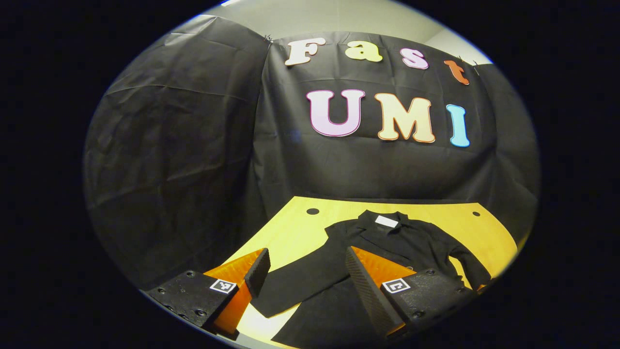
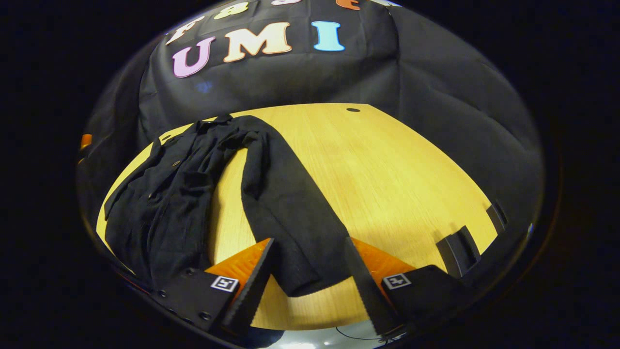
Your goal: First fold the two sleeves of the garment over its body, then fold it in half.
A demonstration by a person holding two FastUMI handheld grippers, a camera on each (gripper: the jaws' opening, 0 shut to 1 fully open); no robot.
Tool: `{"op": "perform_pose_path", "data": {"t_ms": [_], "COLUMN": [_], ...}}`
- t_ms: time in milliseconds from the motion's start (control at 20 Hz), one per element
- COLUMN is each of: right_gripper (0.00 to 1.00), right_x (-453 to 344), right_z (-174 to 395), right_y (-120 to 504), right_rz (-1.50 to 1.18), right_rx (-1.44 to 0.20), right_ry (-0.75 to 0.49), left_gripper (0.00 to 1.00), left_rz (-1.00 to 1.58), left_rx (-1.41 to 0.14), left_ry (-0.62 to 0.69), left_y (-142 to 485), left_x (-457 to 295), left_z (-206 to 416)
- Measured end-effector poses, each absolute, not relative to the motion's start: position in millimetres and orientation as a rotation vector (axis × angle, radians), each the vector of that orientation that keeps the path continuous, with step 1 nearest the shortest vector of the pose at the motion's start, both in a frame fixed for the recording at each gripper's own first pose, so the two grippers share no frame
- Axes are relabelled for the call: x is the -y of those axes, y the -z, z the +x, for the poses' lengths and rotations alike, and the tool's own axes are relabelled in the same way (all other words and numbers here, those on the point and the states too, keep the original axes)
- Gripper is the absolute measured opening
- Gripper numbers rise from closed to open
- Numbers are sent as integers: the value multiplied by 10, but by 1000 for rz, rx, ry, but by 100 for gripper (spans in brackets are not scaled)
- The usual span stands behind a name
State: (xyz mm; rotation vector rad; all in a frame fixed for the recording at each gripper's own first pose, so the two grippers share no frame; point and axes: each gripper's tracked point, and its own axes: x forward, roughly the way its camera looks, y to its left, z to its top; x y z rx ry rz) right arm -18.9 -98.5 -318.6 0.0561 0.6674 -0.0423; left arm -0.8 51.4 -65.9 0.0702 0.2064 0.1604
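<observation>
Shirt (image 2: 169, 194) lies flat on the table (image 2: 387, 169), sleeves unfolded. My left gripper (image 1: 305, 286) and right gripper (image 2: 307, 286) hover open over the sleeves. Pinching too little cloth could let a sleeve slip.

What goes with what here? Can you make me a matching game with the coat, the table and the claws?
Things:
1. garment
2. table
3. white tag
4. right claw

Descriptions:
A. yellow wood
B. open, around a sleeve's end
C. black, spread flat
D. at the collar

Pairs: 1-C, 2-A, 3-D, 4-B
</observation>
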Motion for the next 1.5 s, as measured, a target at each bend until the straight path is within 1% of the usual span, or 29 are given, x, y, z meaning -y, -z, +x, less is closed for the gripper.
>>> {"op": "perform_pose_path", "data": {"t_ms": [50, 100, 150, 200, 250, 300, 350, 400, 450, 500, 600, 650, 850, 900, 1100, 1200, 1250, 1500], "right_gripper": [84, 80, 73, 64, 58, 55, 37, 35, 24, 22, 22, 13, 13, 9, 9, 5, 4, 4], "right_x": [967, 943, 906, 904, 844, 815, 801, 774, 774, 774, 749, 758, 752, 749, 731, 722, 717, 638], "right_z": [-195, -190, -187, -190, -181, -189, -177, -178, -188, -182, -190, -175, -158, -163, -159, -133, -153, -48], "right_y": [3203, 3196, 3212, 3205, 3195, 3199, 3214, 3224, 3212, 3212, 3179, 3192, 3192, 3180, 3153, 3175, 3138, 2984], "right_rz": [63, 73, 75, 65, 66, 74, 87, 106, 129, 143, 160, 174, 169, 167, 165, 166, 162, 131], "right_rx": [-671, -668, -672, -669, -670, -675, -676, -692, -699, -716, -750, -757, -784, -787, -802, -811, -818, -815], "right_ry": [37, 32, 25, 26, 0, -11, -19, -35, -34, -42, -64, -62, -45, -37, -12, 4, 4, -24], "left_gripper": [93, 93, 93, 92, 92, 93, 93, 93, 93, 93, 93, 93, 93, 92, 93, 92, 92, 93], "left_rz": [71, 71, 69, 69, 69, 68, 67, 65, 63, 61, 55, 54, 46, 44, 45, 51, 55, 54], "left_rx": [-208, -208, -210, -213, -215, -216, -218, -217, -217, -217, -218, -219, -220, -220, -223, -222, -221, -222], "left_ry": [-156, -152, -146, -142, -140, -137, -134, -133, -133, -135, -137, -139, -148, -151, -166, -164, -164, -167], "left_y": [658, 666, 669, 684, 685, 688, 693, 704, 706, 715, 718, 719, 725, 730, 746, 738, 731, 740], "left_x": [-499, -482, -462, -454, -450, -433, -428, -432, -436, -443, -447, -453, -502, -516, -596, -596, -600, -642], "left_z": [1, 0, 9, 4, 6, 2, -2, 1, 4, -7, -9, -9, -42, -48, -69, -70, -67, -66]}}
